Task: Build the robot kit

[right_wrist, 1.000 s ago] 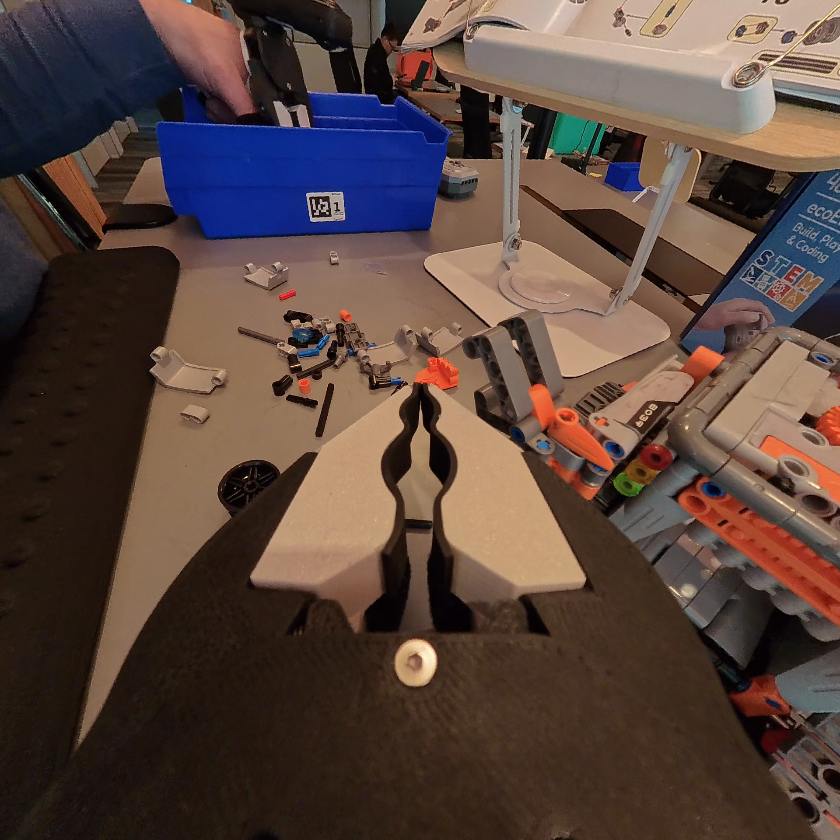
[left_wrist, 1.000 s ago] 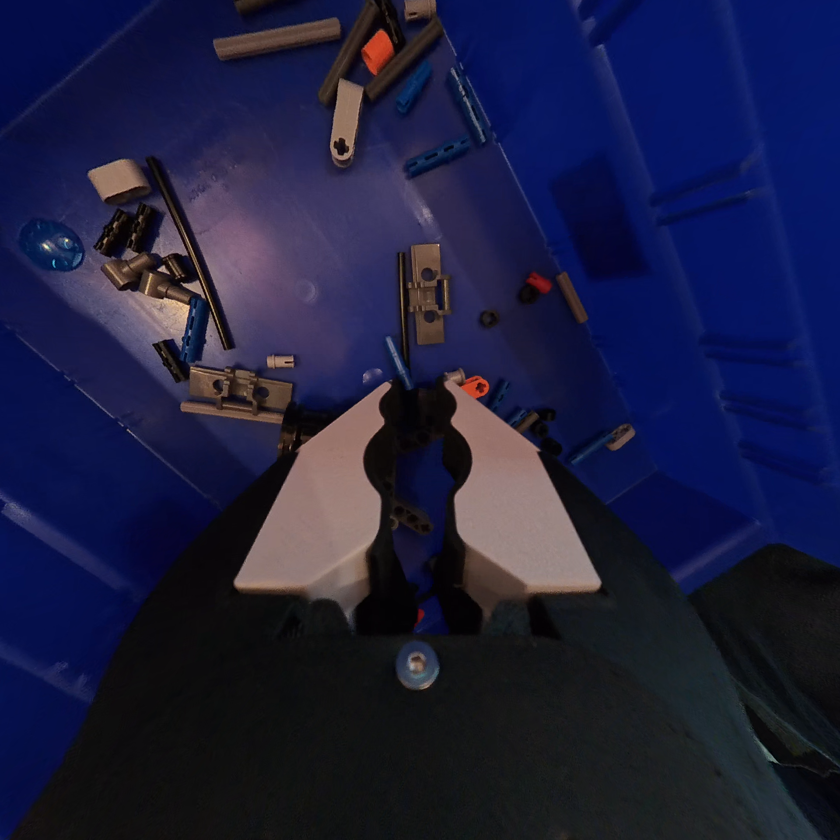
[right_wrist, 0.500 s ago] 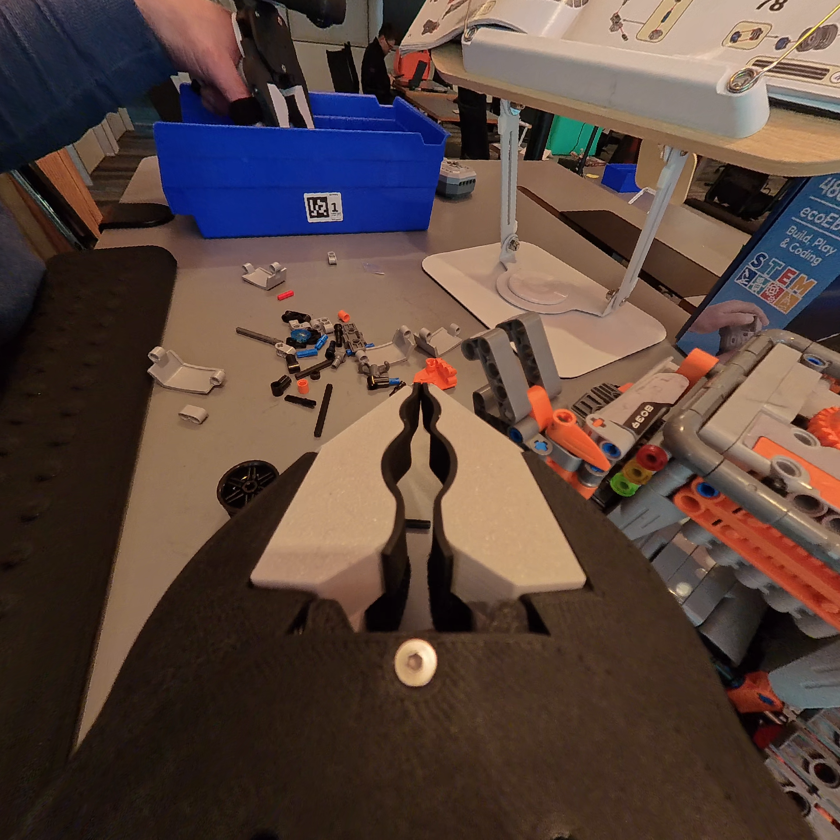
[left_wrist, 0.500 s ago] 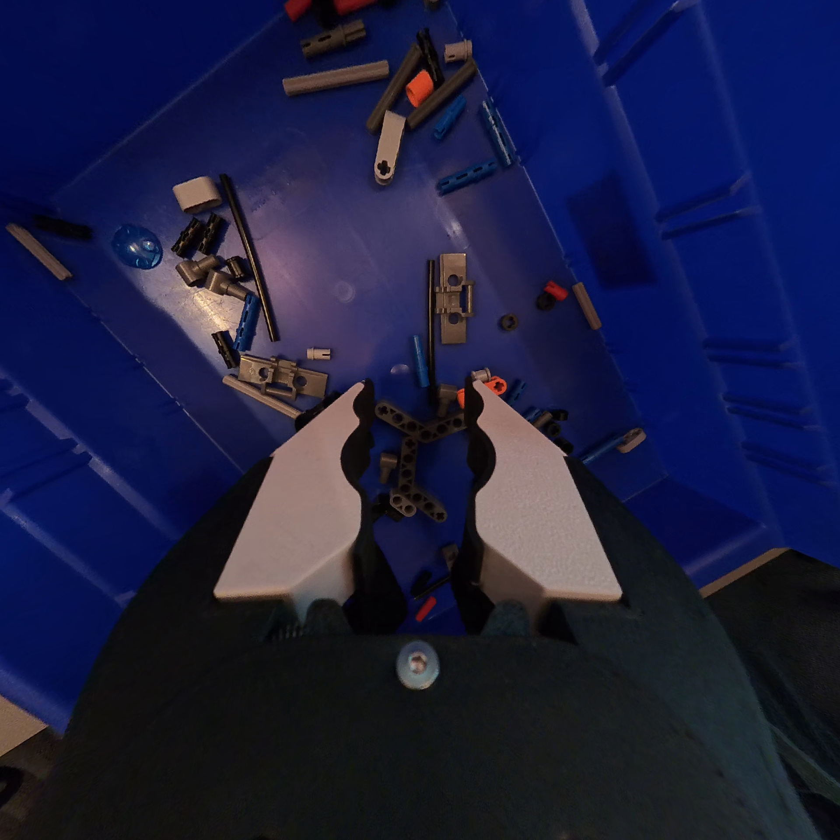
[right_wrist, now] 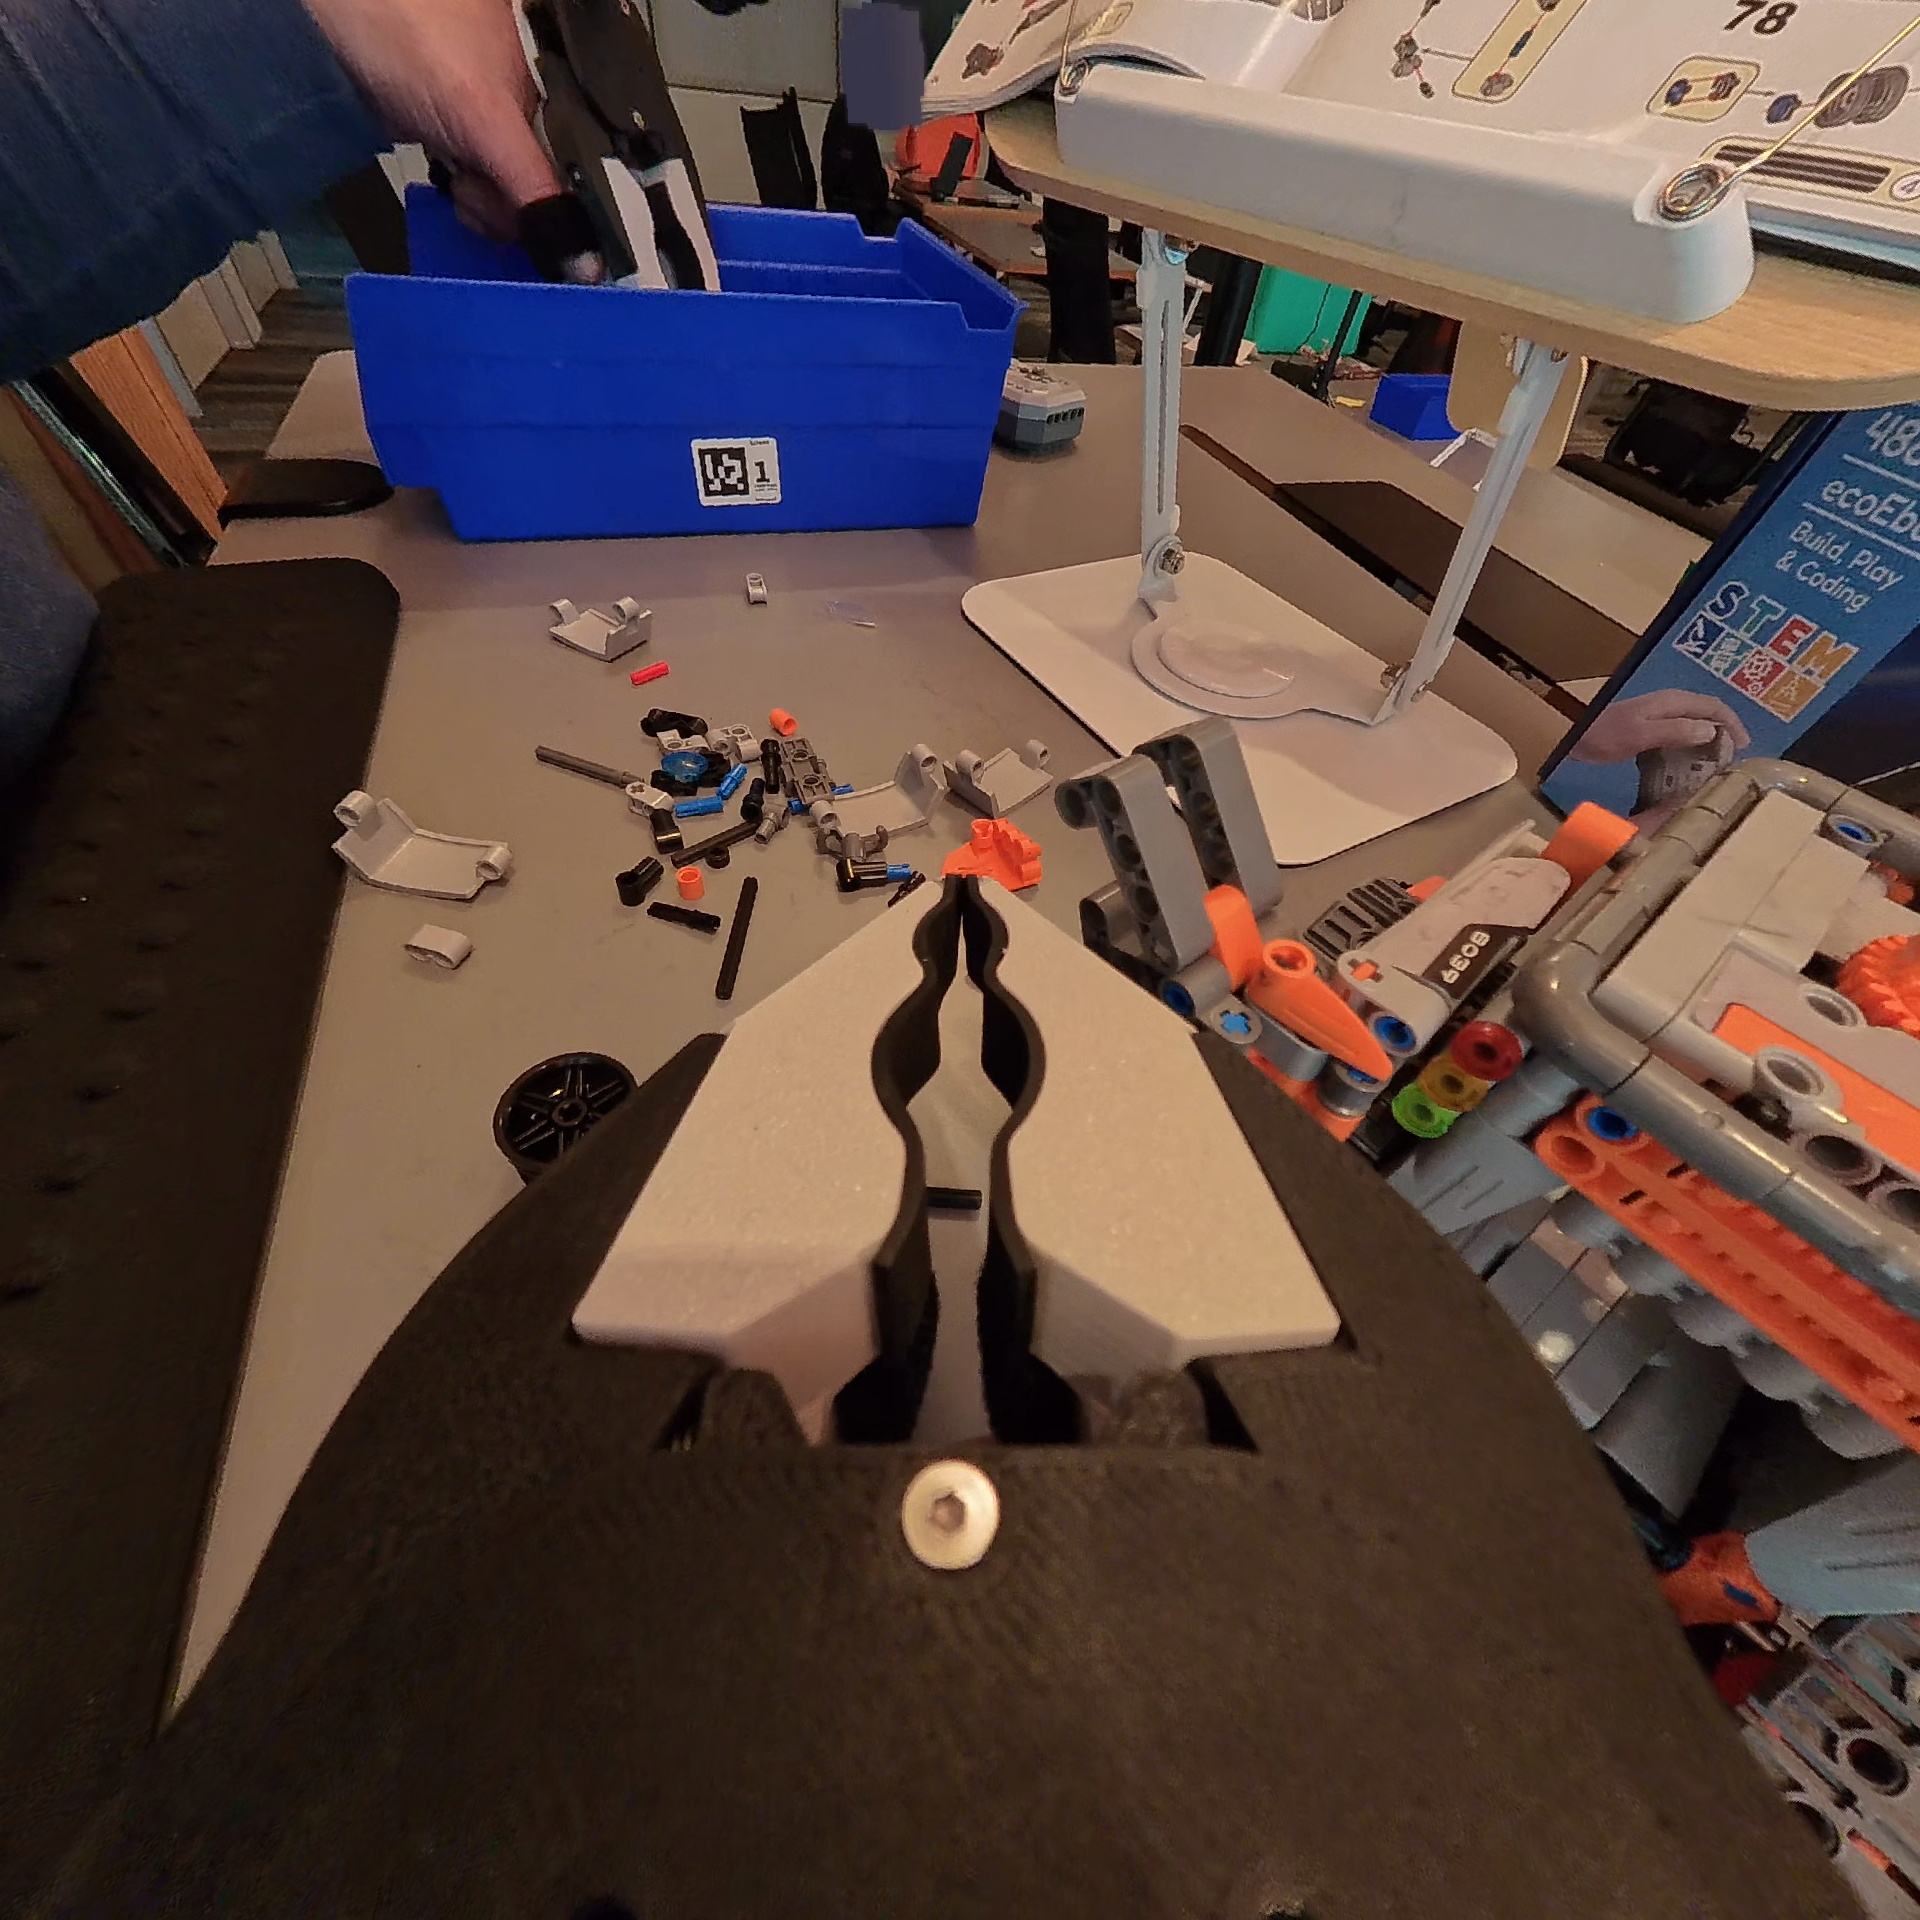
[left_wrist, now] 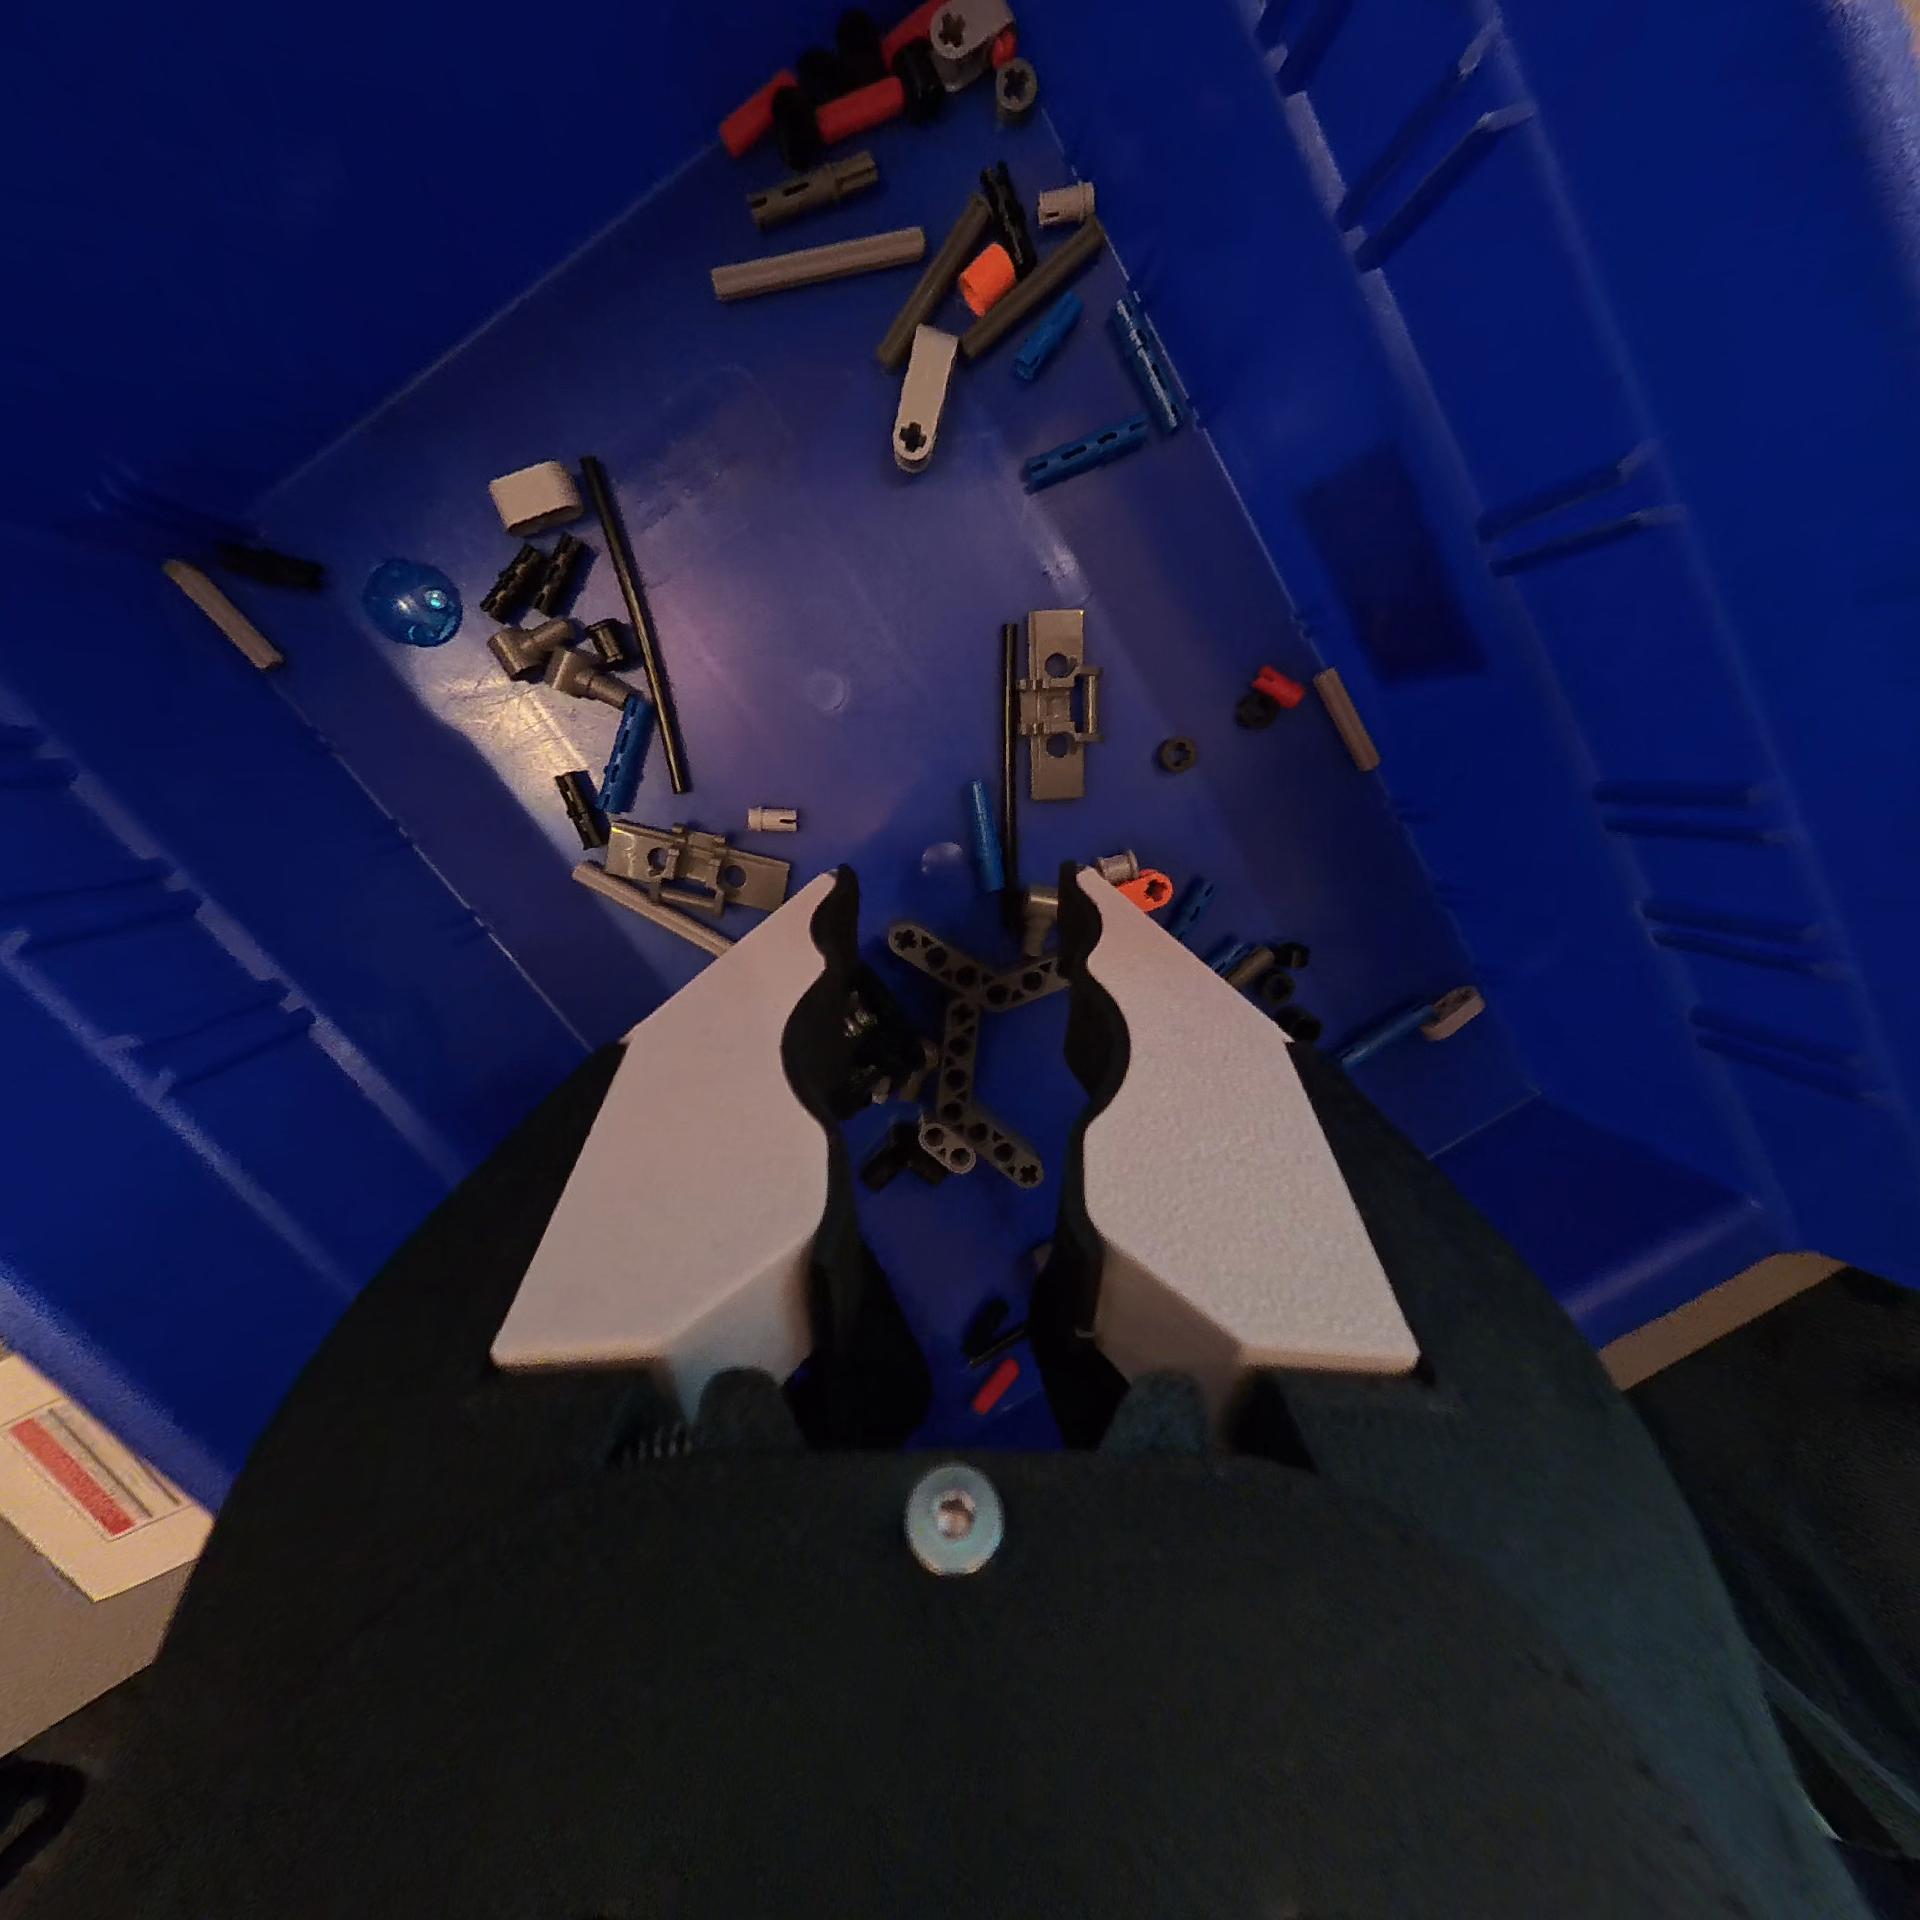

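Loose parts (left_wrist: 977, 1049) in bin (left_wrist: 312, 312)

My left gripper (left_wrist: 951, 894) and right gripper (right_wrist: 961, 883), black textured bodies, pale grey wedge fingers (left_wrist: 707, 1132), wavy black pads, silver screw (right_wrist: 949, 1514), my blue sleeve (right_wrist: 145, 156).

You're looking at writing on 5 things, rt view mostly: a white sticker (right_wrist: 736, 471) w/ a square code sitting on the blue bin (right_wrist: 582, 416) front, a blue box (right_wrist: 1808, 613) at far rt, an open booklet (right_wrist: 1558, 62) up on the stand, and a small printed tile (right_wrist: 1460, 961) on the model. In the lt view, a white label (left_wrist: 78, 1475) w/ a red bar is showing low left.
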Demonstrator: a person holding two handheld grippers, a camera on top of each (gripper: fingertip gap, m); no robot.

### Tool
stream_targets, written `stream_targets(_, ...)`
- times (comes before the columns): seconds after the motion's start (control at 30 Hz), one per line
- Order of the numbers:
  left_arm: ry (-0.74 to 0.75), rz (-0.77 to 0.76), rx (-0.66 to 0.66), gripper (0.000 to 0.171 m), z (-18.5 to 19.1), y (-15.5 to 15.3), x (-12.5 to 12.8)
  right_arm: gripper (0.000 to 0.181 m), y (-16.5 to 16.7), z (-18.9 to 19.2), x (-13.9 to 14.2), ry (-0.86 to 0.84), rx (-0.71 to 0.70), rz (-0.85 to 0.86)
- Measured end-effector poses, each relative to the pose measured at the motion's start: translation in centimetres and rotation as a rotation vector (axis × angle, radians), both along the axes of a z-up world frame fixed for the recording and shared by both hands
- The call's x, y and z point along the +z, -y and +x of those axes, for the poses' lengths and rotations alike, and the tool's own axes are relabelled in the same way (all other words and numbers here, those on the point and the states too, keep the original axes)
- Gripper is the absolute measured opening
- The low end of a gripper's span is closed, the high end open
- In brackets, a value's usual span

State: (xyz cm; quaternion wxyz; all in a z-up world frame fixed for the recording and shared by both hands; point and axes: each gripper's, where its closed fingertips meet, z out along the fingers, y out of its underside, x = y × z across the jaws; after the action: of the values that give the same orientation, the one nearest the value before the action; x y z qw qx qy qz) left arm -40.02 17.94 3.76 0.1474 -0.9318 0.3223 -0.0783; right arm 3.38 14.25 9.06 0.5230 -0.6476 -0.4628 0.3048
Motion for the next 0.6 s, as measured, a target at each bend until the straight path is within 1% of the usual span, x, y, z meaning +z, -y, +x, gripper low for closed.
stream_targets(0.27, -0.016, 0.031, 0.015, 0.037, -0.6, 0.0, 0.7, 0.0, 0.0, -0.1, 0.0, 0.005, 0.0, 0.002)
stream_targets(0.6, -0.027, 0.051, 0.029, 0.034, -1.5, 1.1, 1.3, 0.0, 0.0, -0.1, -0.1, 0.014, -0.006, 0.004)
